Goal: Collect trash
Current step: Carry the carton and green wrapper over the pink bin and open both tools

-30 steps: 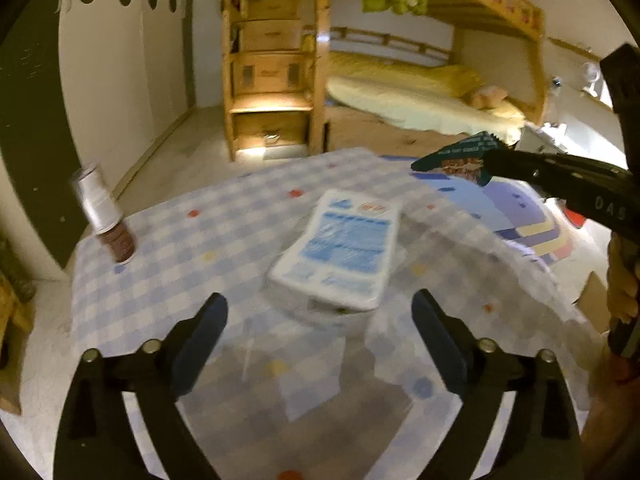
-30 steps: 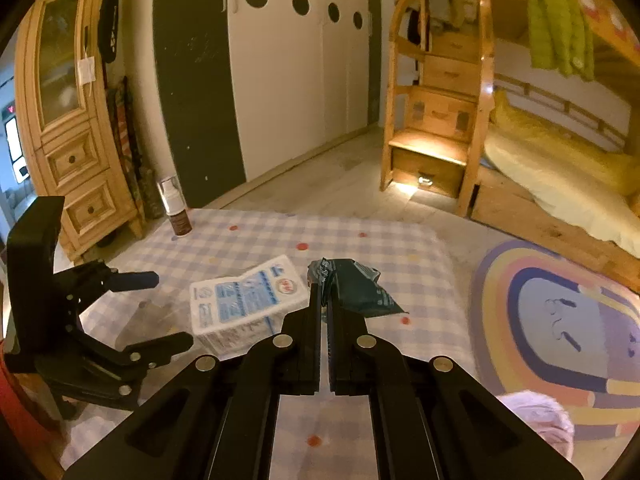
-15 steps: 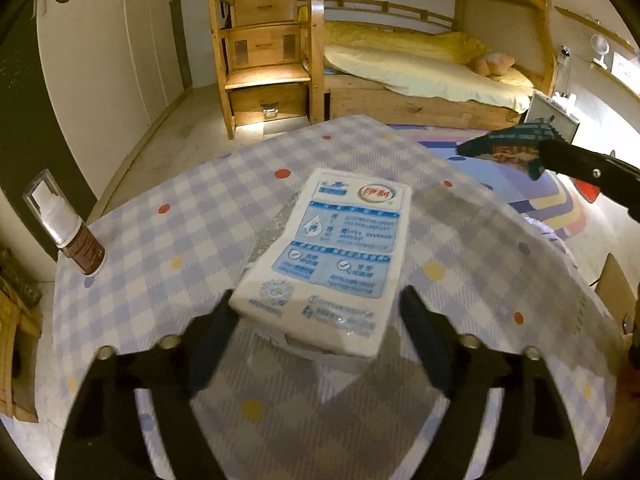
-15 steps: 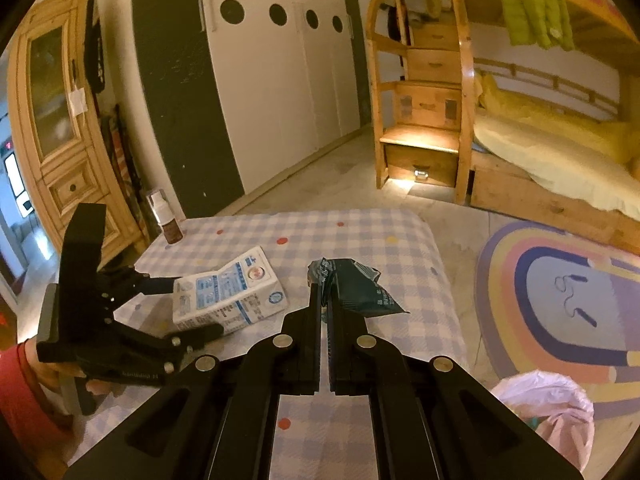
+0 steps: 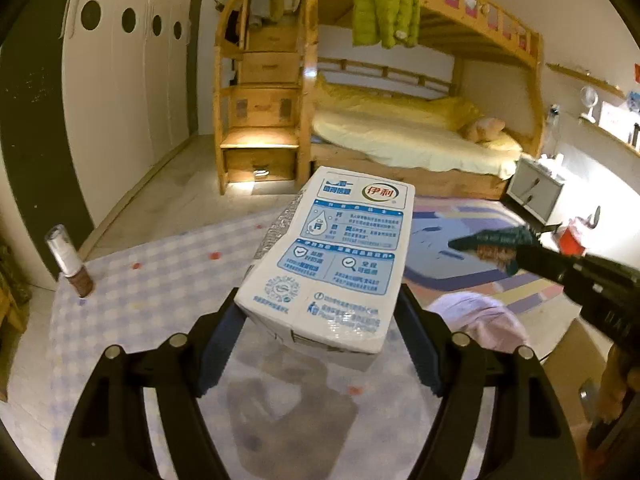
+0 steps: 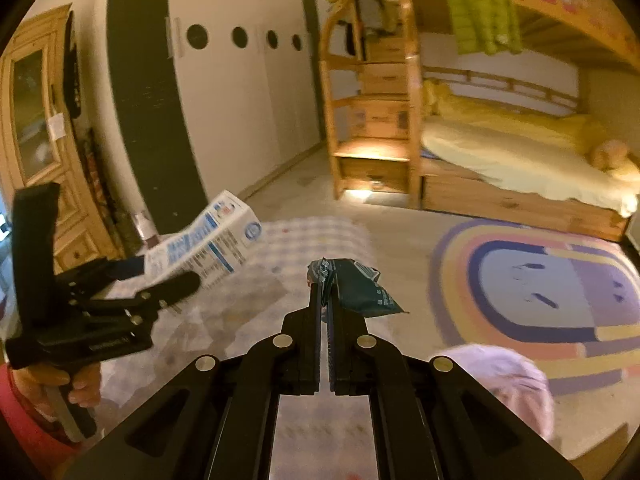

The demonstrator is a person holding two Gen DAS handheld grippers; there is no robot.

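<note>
And the milk carton (image 5: 332, 264) is up! A second ago it lay flat on the checked tablecloth (image 5: 160, 280) with the left gripper (image 5: 320, 344) standing wide around it; now the jaws have drawn in against its two sides and the carton hangs clear above the cloth, tilted, far end raised. In the right wrist view it shows lifted off the table too, held out at the left. The right gripper (image 6: 325, 300) has its jaws pressed together on a dark green wrapper (image 6: 356, 288), same pinch as before, and it has swung out past the table's edge, over the floor. So both pieces of trash are in hand. The little brown pump bottle (image 5: 72, 264) stays standing on the far left corner of the table, untouched. Down low, just beside the table, sits a pale pink bag (image 6: 504, 380), and that looks like the drop point. Next job, I'd say: carry both over it and let go, wrapper first since it is nearer.
</note>
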